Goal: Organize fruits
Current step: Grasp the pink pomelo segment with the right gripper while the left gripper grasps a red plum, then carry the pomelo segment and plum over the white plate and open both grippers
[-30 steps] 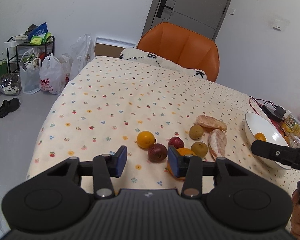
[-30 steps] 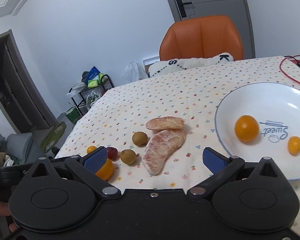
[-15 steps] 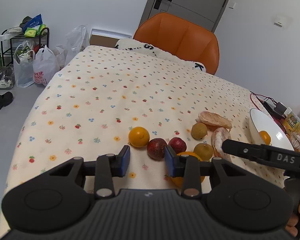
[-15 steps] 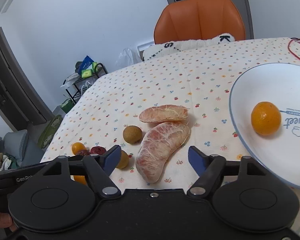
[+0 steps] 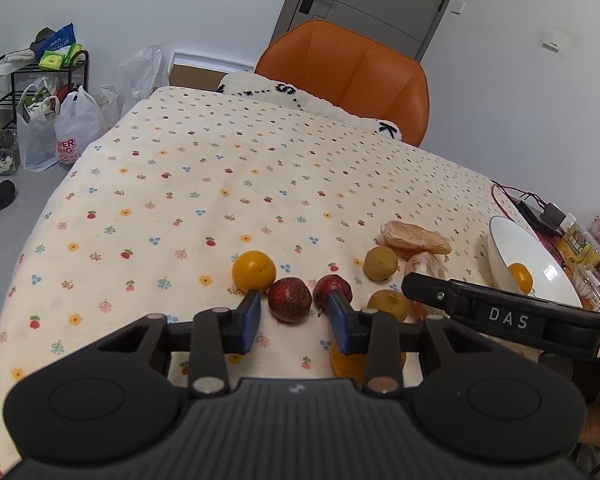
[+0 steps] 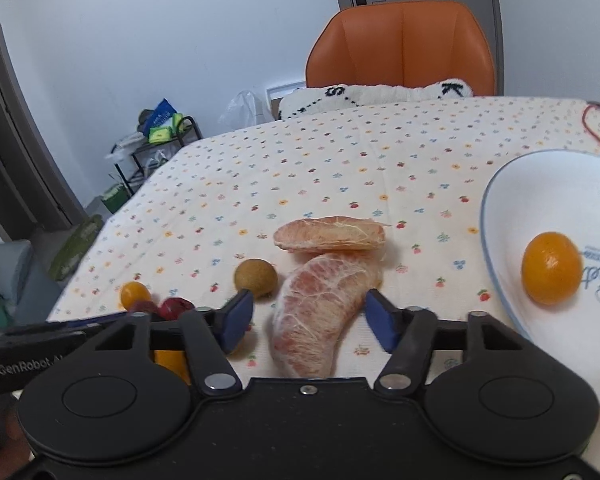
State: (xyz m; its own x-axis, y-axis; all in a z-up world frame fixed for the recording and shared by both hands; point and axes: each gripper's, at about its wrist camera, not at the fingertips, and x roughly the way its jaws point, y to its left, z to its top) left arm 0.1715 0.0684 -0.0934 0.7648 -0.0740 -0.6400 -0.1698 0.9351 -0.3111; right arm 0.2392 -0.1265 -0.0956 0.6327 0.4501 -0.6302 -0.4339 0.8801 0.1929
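Open right gripper straddles the pomelo segment left of the bowl; closing follows. Left gripper, open, frames a red fruit.

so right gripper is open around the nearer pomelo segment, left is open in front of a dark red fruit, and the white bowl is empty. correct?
Not quite: the white bowl holds an orange, as the right wrist view shows. The rest stands: the right gripper is open around the nearer pomelo segment, and the left gripper is open in front of a dark red fruit.
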